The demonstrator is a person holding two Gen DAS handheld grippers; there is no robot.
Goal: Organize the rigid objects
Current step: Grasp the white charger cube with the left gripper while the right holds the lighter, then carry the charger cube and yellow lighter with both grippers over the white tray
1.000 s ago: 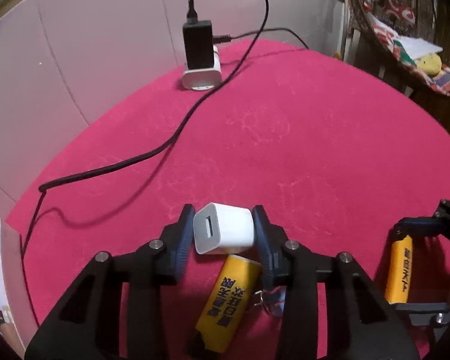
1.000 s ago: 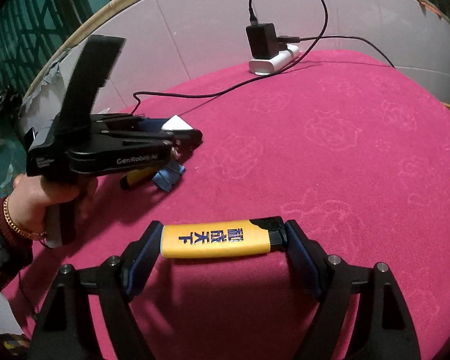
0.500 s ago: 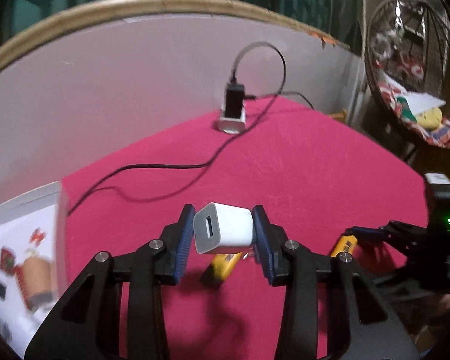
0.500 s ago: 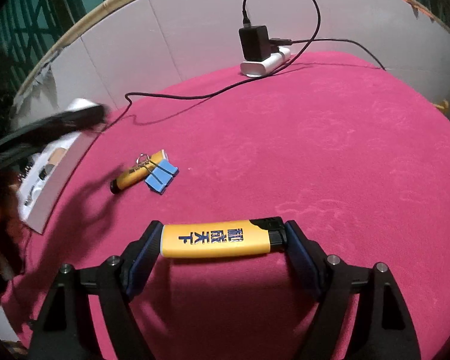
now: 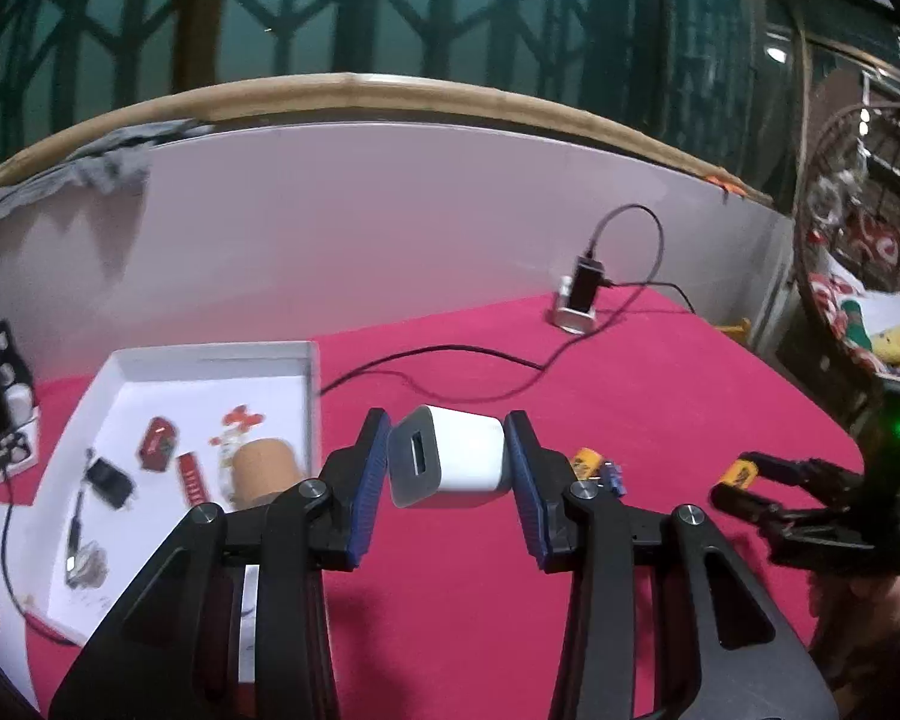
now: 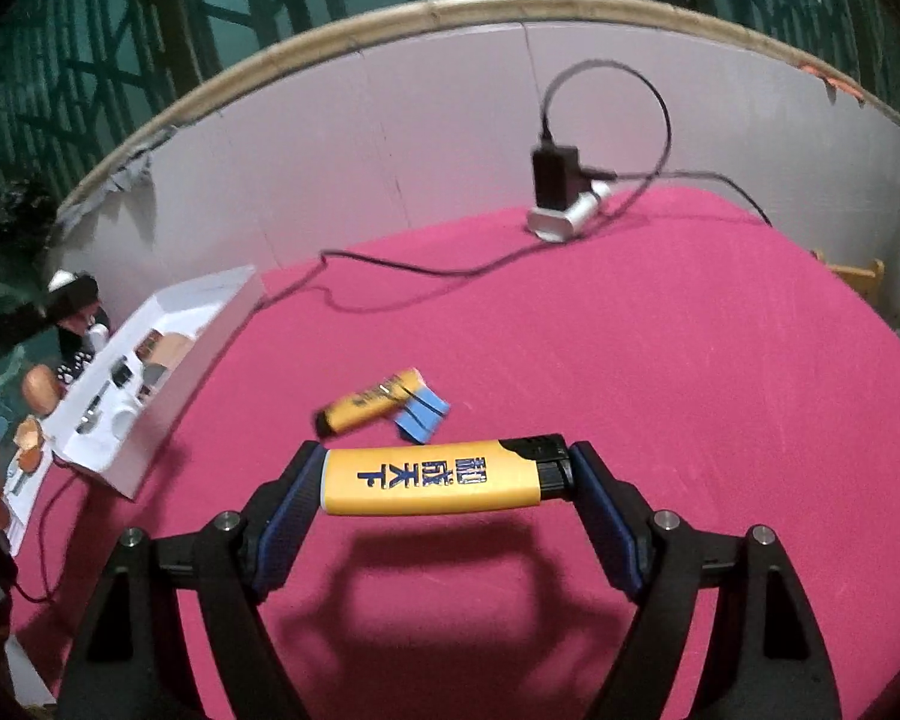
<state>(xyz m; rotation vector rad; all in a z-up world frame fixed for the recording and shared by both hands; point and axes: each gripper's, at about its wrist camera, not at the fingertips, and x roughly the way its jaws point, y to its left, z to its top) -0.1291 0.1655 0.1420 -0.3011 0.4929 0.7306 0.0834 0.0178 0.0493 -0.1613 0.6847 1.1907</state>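
**Two grippers, each holding one object above the pink cloth**

Two objects are clamped. The left gripper [image 5: 447, 471] holds a white charger cube [image 5: 447, 463] between its blue pads; the jaws stand partly closed and press on the cube's left and right sides. The cube sits at the fingertips, its slotted face turned toward the camera and to the left, raised clear of the cloth.

The right gripper [image 6: 445, 474] has its jaws spread wide on a yellow lighter [image 6: 432, 478] held lengthwise, so that one pad bears on its yellow base at the left and the other on its black head at the right. The lighter lies crosswise, level between the fingertips, above its own shadow on the pink tablecloth [image 6: 660, 372].

Just beyond the lighter, a second yellow lighter [image 6: 369, 401] lies on the cloth, touching a blue binder clip [image 6: 423, 414] at its right.

Farther left, a white tray [image 5: 150, 363] rests on the cloth and holds small items, among them a brown cylinder [image 5: 267, 467] and a dark plug with a cord; the rest are too small to name. From the left wrist the tray lies left of the cube and slightly beyond it.

At the far edge, a black adapter [image 6: 555, 177] stands in a white power strip [image 6: 564, 219], and a black cable [image 6: 426, 269] runs from there across the cloth toward the tray.
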